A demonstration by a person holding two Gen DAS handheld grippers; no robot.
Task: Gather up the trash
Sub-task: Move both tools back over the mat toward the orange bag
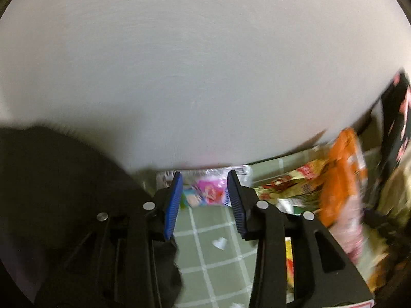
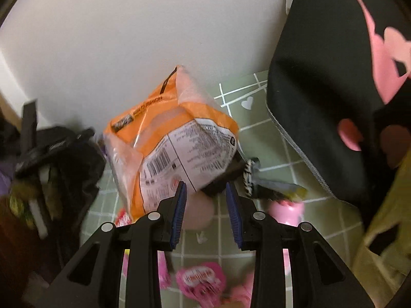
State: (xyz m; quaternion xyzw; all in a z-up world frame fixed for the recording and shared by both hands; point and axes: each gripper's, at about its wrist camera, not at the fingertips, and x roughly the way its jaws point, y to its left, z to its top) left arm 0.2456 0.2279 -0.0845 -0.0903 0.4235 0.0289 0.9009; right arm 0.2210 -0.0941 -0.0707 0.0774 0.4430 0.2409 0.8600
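You held right gripper (image 2: 205,192) part-open, crinkly orange-and-white plastic bag (image 2: 169,138) bulging between jaws; grip uncertain. Left gripper (image 1: 205,192) stood open, empty, over green checked cloth (image 1: 213,264). Next, seemingly: close on pink snack wrapper (image 1: 208,192).

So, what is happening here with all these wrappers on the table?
A person is collecting trash with two handheld grippers. The right gripper is open just in front of an orange and white plastic snack bag, whose lower edge lies between the blue fingers without being pinched. The left gripper is open and empty above the green checked tablecloth, facing a pink candy wrapper. More wrappers lie scattered nearby. A black bag with pink hearts stands at the right.
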